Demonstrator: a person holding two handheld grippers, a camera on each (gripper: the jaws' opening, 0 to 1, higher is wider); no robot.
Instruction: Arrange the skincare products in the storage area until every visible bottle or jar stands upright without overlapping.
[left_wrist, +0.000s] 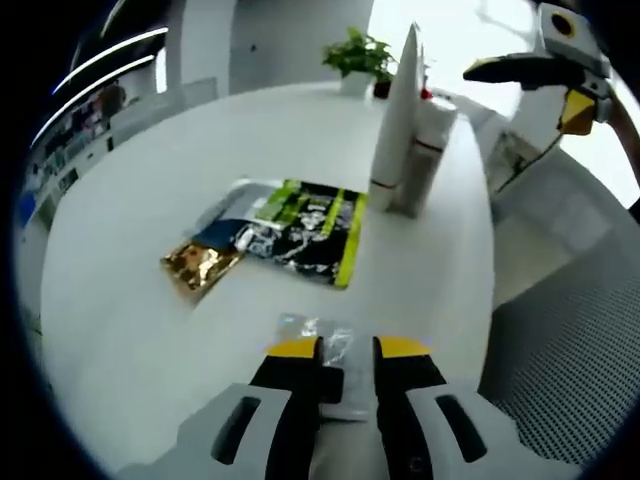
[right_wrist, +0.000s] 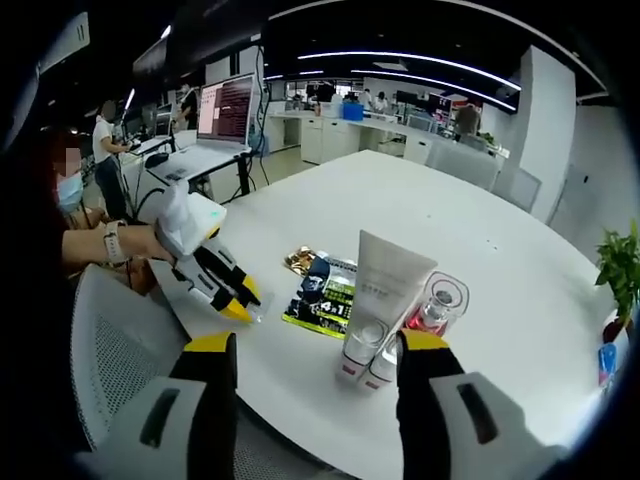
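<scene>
Standing cap-down near the far side of the white surface, the tall white tube and a slimmer white bottle touch side by side; the right gripper view also shows a clear jar with pink contents just behind them. Several flat sachets lie overlapping in the middle of the surface, dark and green printed ones with a gold one at the end.

The left gripper has its fingers nearly closed on a small clear packet at the near edge. The right gripper hangs with fingers wide open and empty, facing the tube and bottle.

The tube looks light, soft-walled and top-heavy on its narrow cap, so it would likely tip easily; a hold low on the stiffer cap end seems safest. The sachets are thin, slick and floppy, probably best pinched at an edge. The jar looks rigid and perhaps breakable.
</scene>
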